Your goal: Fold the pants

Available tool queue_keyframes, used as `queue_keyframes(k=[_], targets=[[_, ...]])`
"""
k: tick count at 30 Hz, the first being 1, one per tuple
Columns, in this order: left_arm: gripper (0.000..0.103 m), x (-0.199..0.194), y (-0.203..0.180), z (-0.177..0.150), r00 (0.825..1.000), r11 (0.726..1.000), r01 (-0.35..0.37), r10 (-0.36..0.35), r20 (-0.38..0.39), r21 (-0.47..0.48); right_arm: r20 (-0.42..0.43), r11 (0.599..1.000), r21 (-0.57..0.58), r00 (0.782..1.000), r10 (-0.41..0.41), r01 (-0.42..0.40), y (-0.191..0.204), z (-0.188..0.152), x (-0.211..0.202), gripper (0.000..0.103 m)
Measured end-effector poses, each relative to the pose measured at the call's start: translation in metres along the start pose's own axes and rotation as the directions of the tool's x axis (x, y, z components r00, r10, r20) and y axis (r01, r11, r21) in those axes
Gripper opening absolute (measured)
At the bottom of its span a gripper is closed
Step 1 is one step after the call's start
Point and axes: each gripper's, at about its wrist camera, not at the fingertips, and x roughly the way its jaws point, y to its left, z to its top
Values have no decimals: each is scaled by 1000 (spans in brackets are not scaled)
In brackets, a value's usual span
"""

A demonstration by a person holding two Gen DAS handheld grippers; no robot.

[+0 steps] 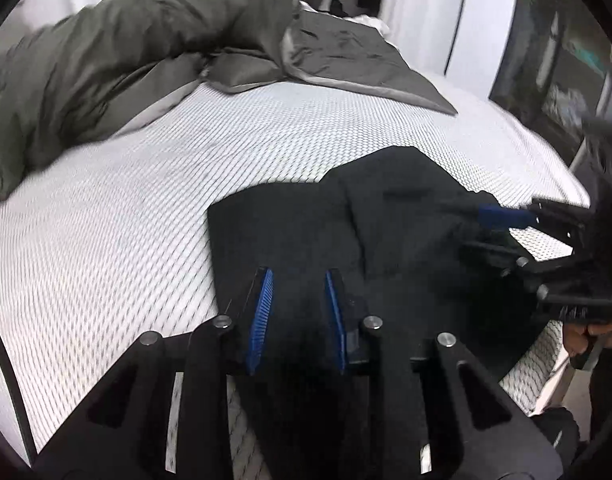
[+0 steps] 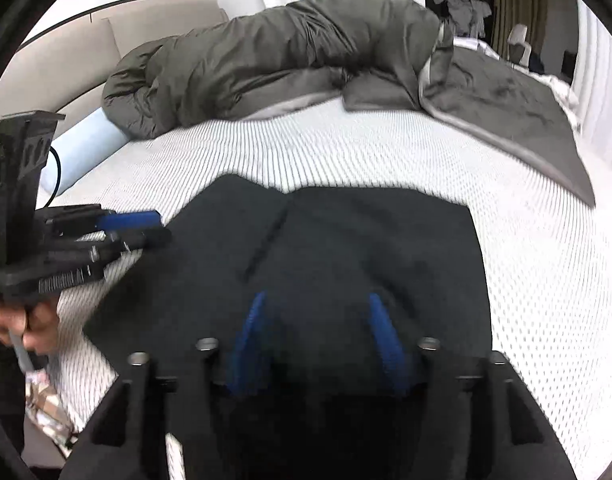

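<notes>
Left wrist view is showing a bunched grey duvet lying well beyond the dark pants on the mattress; left gripper and right gripper are both hovering spread over the pants.

No legible text or labels anywhere.
</notes>
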Motion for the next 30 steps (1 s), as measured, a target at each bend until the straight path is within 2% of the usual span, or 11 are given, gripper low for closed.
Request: queue_keyframes(k=[4,6,7,9,10,14,17,21,25,27,30], targets=[[23,44,-4,24,995,999,-21,18,-99,-27,-86,999,12,996,37,-36,9,21,43,61],[22,62,6,30,993,999,1,-7,-119,-54,-192,999,-10,981,-43,42,3,16,70,60],[18,66,10,31,992,998,16,-23,-121,-63,-199,998,-20,977,-69,66,-1,13,72,59],[15,62,21,30,993,996,38,-46,-105,-76,-186,994,-23,976,-113,111,-17,5,61,54],[15,60,24,27,994,997,28,-36,-103,-77,-185,994,-23,976,-113,111,-24,2,55,46],[14,45,35,18,990,988,-88,73,-118,-125,-128,999,13,991,-29,30,-45,-10,22,46],[15,14,23,6,998,989,-34,26,-58,-143,-62,999,40,998,-12,14,-38,-13,-12,53],[18,-9,-31,-24,997,1000,3,-5,-72,-27,-46,998,-38,998,53,-55,7,-29,-29,57],[24,0,-53,-45,997,997,-28,33,-76,66,-161,992,-127,987,-23,2,29,-53,8,56],[26,-7,-42,-50,997,1000,-13,14,-72,8,-128,986,-159,989,-72,51,22,-67,2,55],[26,-28,-33,-60,991,993,-119,118,-61,-12,-87,987,-143,993,-85,72,0,-80,-28,55]])
